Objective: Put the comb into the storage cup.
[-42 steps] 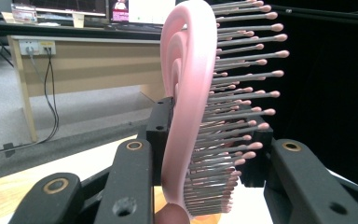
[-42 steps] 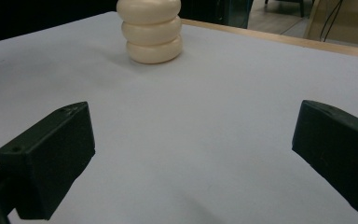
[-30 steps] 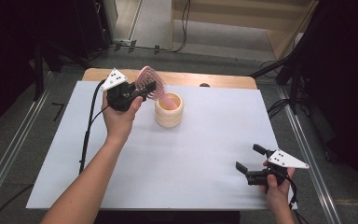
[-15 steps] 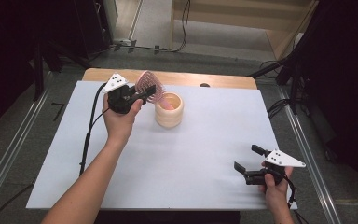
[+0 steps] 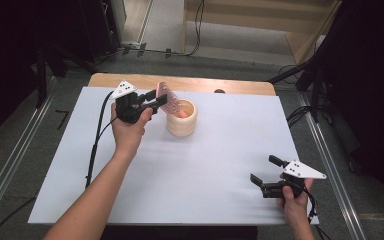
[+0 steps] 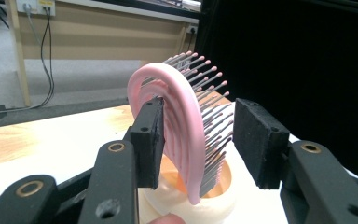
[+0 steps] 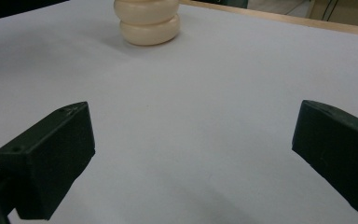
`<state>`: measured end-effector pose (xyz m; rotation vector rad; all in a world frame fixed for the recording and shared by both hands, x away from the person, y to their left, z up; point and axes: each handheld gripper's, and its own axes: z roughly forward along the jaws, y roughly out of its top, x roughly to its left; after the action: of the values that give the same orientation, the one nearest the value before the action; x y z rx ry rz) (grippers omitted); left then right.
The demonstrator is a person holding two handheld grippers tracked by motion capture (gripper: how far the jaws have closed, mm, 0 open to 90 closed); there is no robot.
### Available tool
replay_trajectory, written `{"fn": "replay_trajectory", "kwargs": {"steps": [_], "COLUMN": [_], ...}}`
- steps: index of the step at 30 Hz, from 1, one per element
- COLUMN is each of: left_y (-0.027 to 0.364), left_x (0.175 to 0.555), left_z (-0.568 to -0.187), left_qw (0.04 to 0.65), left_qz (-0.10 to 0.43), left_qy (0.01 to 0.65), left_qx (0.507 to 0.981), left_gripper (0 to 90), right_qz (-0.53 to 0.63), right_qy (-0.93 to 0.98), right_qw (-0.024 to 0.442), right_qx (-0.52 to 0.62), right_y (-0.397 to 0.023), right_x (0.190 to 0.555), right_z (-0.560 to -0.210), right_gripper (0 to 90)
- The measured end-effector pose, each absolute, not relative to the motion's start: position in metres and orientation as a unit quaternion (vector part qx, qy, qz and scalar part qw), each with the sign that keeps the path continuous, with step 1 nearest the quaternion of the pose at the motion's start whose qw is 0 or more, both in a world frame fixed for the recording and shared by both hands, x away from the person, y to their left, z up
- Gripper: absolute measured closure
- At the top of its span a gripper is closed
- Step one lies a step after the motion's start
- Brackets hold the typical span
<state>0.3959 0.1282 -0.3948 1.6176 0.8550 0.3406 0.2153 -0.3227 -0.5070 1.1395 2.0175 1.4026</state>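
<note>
Pink brush stands in the cream holder near the table's far edge; left gripper gapes around it, right gripper gapes empty. A nudge could topple it.

You work at a light wooden table under a white sheet. Past it, black cables cross the grey floor; metal rails flank you.

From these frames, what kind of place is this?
Likely a lab data-collection station: white-covered table fenced by dark curtains, cables across the floor, handheld left tool and right tool.
</note>
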Motion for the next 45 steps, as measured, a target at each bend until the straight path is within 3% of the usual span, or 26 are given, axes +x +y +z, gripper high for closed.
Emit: {"fn": "replay_trajectory", "kwargs": {"steps": [5, 11, 16, 25, 29, 31, 45], "left_y": [0.133, 0.135, 0.141, 0.146, 0.149, 0.152, 0.170], "left_x": [0.394, 0.392, 0.390, 0.380, 0.373, 0.370, 0.348], "left_z": [-0.396, -0.396, -0.401, -0.403, -0.404, -0.406, -0.421], "left_qw": [0.606, 0.606, 0.604, 0.612, 0.616, 0.613, 0.599], "left_qz": [0.138, 0.137, 0.139, 0.146, 0.149, 0.146, 0.154], "left_qy": [0.362, 0.360, 0.367, 0.346, 0.336, 0.332, 0.335], "left_qx": [0.695, 0.696, 0.693, 0.696, 0.697, 0.702, 0.711], "left_gripper": [47.7, 47.5, 39.4, 15.6, 9.8, 0.8, 0.0], "right_qz": [0.506, 0.506, 0.508, 0.507, 0.507, 0.507, 0.506], "right_qy": [0.727, 0.728, 0.726, 0.727, 0.727, 0.727, 0.727], "right_qw": [0.215, 0.214, 0.214, 0.215, 0.215, 0.215, 0.216], "right_qx": [0.410, 0.410, 0.411, 0.411, 0.410, 0.411, 0.410], "right_y": [-0.323, -0.322, -0.322, -0.322, -0.322, -0.322, -0.322], "right_x": [0.215, 0.216, 0.215, 0.215, 0.215, 0.215, 0.216], "right_z": [-0.507, -0.507, -0.506, -0.507, -0.507, -0.507, -0.507], "right_gripper": [0.0, 0.0, 0.0, 0.0, 0.0, 0.0, 0.0]}}
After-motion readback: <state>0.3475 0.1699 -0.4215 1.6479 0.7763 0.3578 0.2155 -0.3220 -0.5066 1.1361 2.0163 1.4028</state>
